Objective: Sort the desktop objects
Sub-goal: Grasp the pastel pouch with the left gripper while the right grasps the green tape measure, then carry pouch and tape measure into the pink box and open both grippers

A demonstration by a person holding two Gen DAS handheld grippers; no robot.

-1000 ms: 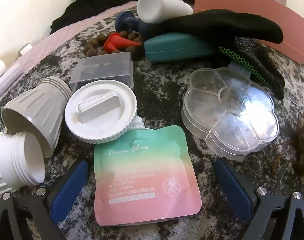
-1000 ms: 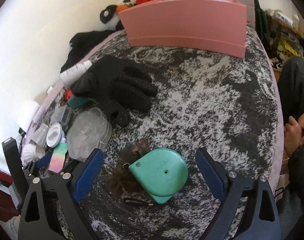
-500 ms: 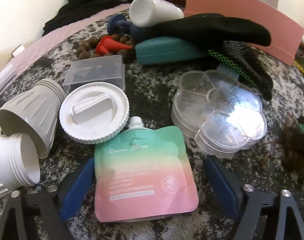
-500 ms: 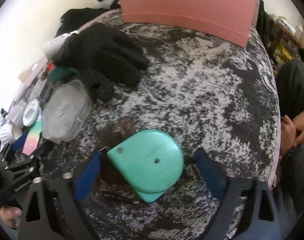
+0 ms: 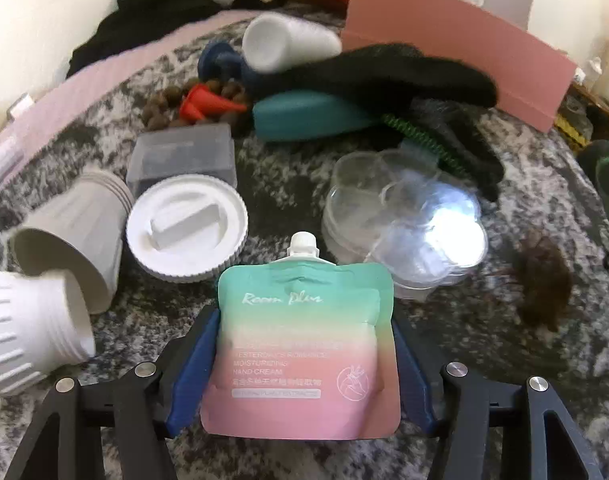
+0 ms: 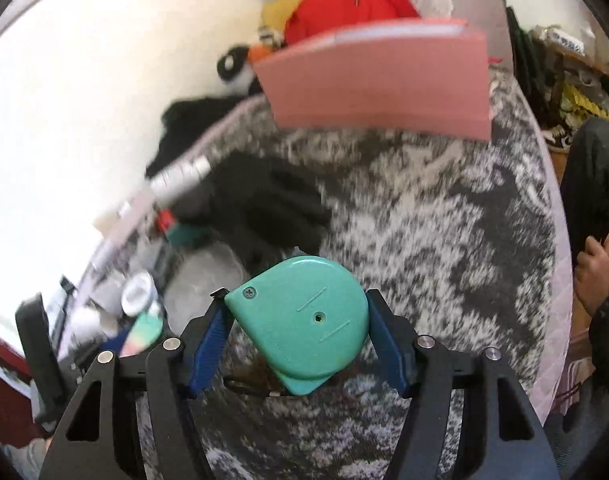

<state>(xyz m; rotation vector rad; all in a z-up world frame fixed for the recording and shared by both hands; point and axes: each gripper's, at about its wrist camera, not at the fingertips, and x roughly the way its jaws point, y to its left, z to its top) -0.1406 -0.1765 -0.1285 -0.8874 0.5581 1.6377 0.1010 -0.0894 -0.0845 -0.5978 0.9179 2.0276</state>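
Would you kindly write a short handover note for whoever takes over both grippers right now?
Left gripper: jaws have just been closing, now pressing the hand cream pouch from both sides.
Right gripper: jaws have just been closing, now clamped on the green tape measure.
Done: both items gripped.
Left: place both; white lid, clear flower box, grey cup and black glove lie unsorted on the mottled cloth.
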